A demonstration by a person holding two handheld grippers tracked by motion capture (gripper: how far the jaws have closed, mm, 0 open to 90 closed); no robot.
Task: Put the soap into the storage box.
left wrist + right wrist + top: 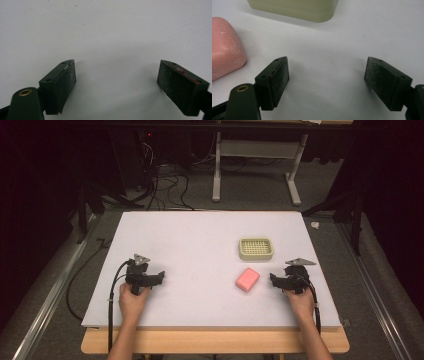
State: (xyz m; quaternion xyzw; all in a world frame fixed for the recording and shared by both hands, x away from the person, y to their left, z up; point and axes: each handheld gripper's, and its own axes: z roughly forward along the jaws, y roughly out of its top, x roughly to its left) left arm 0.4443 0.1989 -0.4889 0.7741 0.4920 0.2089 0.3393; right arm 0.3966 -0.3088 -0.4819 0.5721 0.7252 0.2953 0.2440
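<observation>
In the high view, a white table top (200, 265) is seen resting on a wooden board, and a pink bar of soap (247, 279) with rounded corners lies on its right half, tilted at an angle. A pale green soap dish (256, 248) with a gridded inner surface is placed just behind the soap, apart from it, and nothing can be made out inside the dish. The left gripper (159, 276) is held low over the left part of the table by the left hand (134, 300), and the right gripper (274, 279) is held by the right hand (299, 301) near the soap, its jaws pointed toward the bar. In the left gripper view, the left gripper (116, 80) is shown with its jaws spread wide over bare white surface, nothing between them. In the right gripper view, the right gripper (325, 80) is likewise seen wide apart and empty; the soap (224, 47) is found at the left edge, its matte surface marked with whitish scuffs, and the smooth wall of the dish (294, 8) is seen at the top. No writing can be read on either object
</observation>
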